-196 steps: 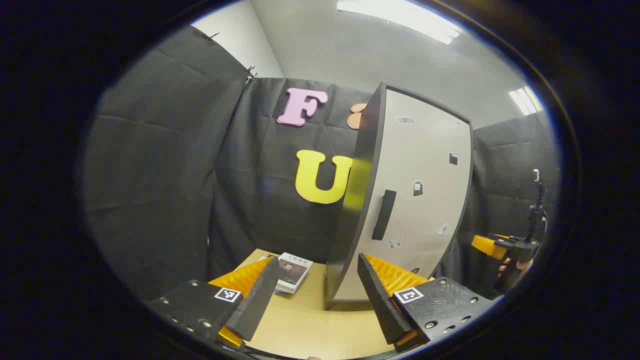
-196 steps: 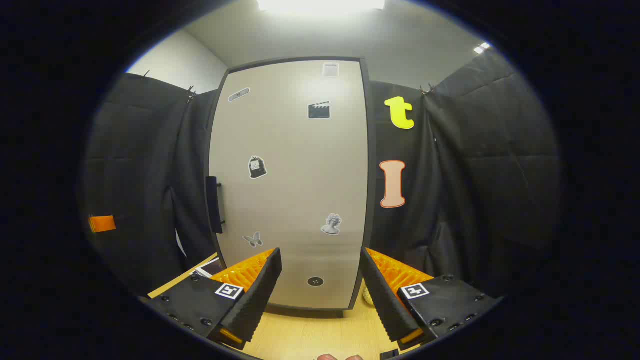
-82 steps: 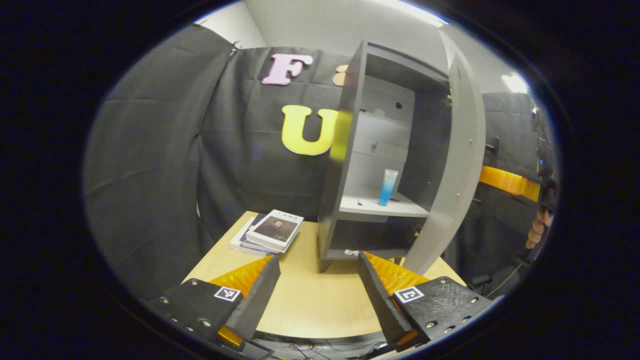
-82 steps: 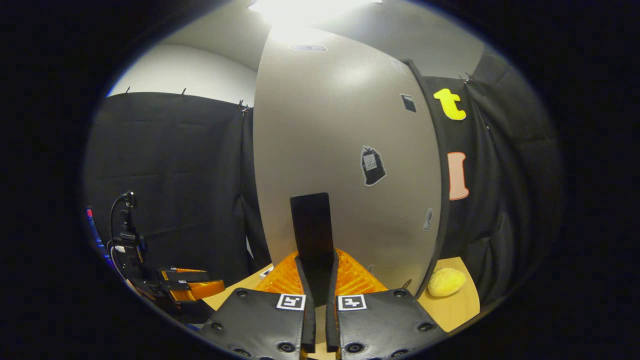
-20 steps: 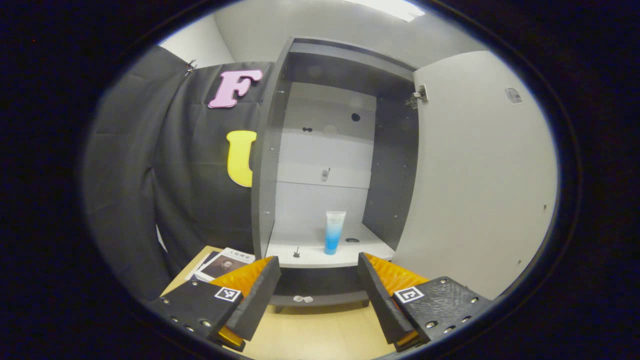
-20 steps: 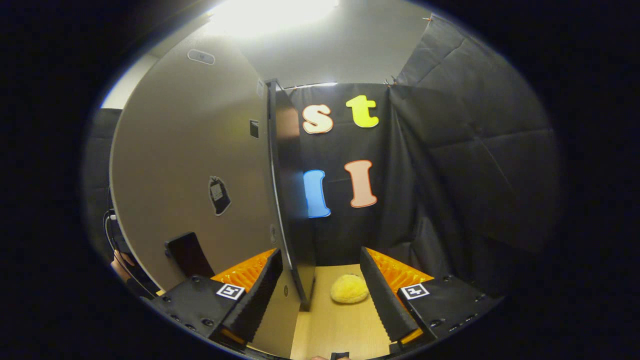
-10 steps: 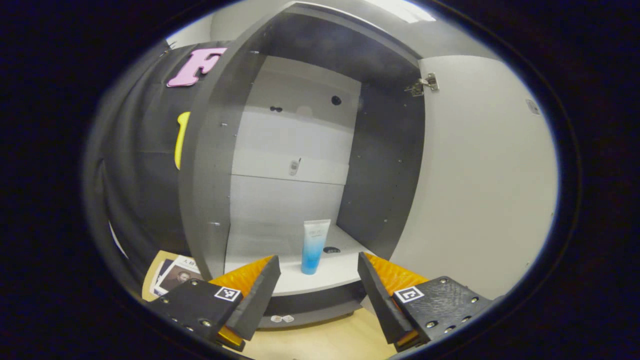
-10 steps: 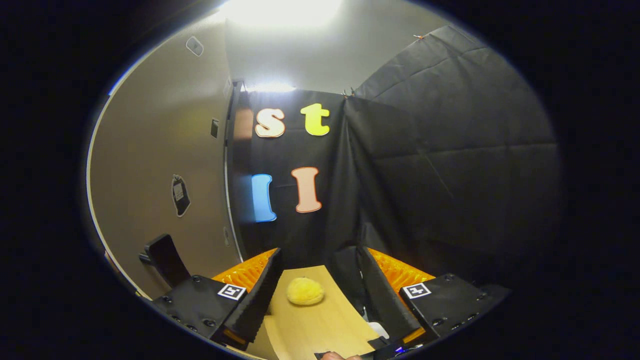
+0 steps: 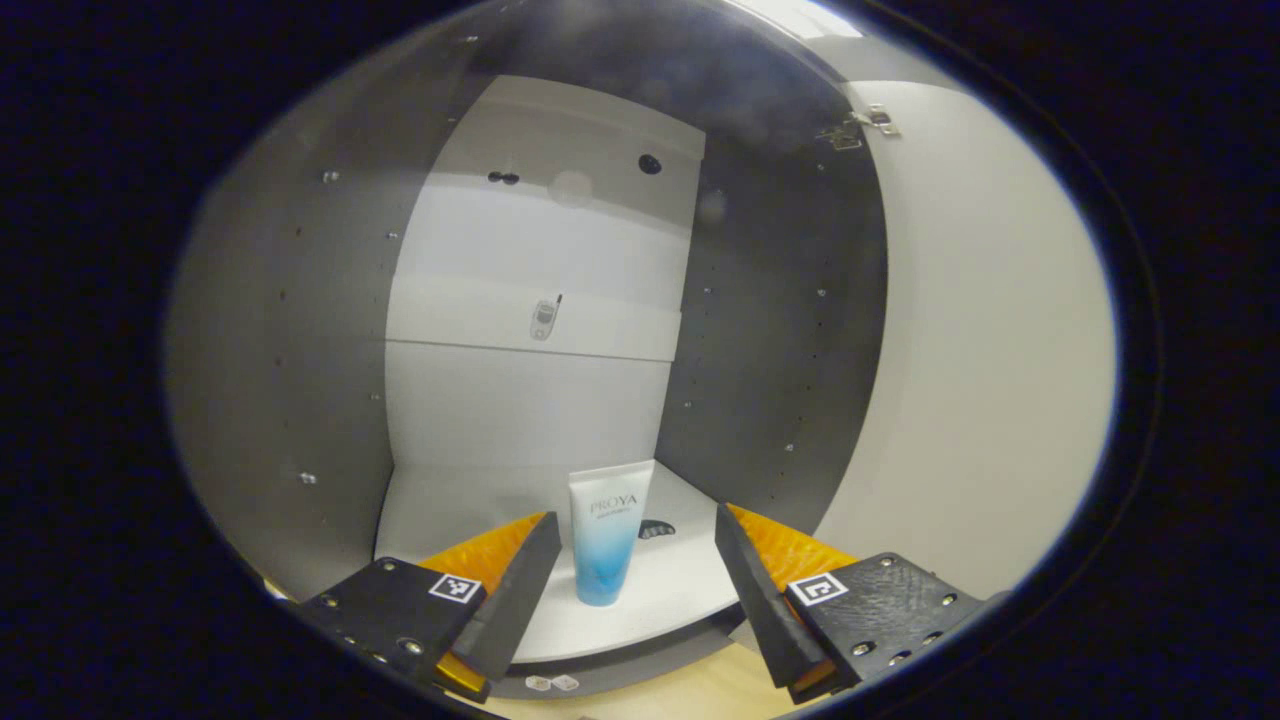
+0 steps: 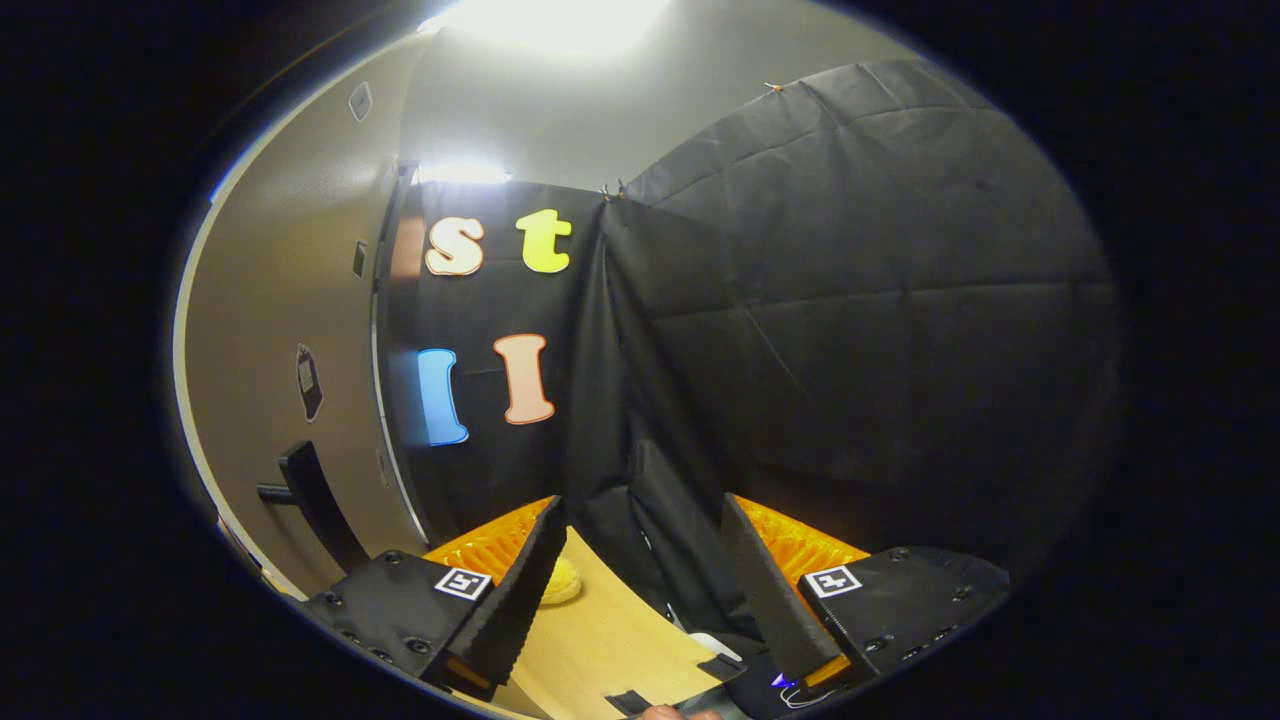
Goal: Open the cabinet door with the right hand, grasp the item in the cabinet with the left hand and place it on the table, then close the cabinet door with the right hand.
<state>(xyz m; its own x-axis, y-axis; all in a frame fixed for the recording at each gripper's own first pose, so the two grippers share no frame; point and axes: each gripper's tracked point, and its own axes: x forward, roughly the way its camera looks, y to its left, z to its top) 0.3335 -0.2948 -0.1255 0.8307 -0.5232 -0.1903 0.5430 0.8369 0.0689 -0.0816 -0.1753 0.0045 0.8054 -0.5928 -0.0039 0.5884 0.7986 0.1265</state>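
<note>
A white-to-blue tube (image 9: 607, 537) stands upright, cap down, on the cabinet's white shelf (image 9: 450, 500). The cabinet door (image 9: 985, 350) hangs wide open.

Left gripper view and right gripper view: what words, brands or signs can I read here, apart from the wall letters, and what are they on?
"PROYA": on the tube standing on the cabinet shelf.
Smaller line under it on the tube: too small to read.
Square marker on the left tool: a coded pattern, no letters.
Phone sticker on the cabinet's back wall: no readable text.
Dark sticker on the cabinet door: too small to read.
</note>
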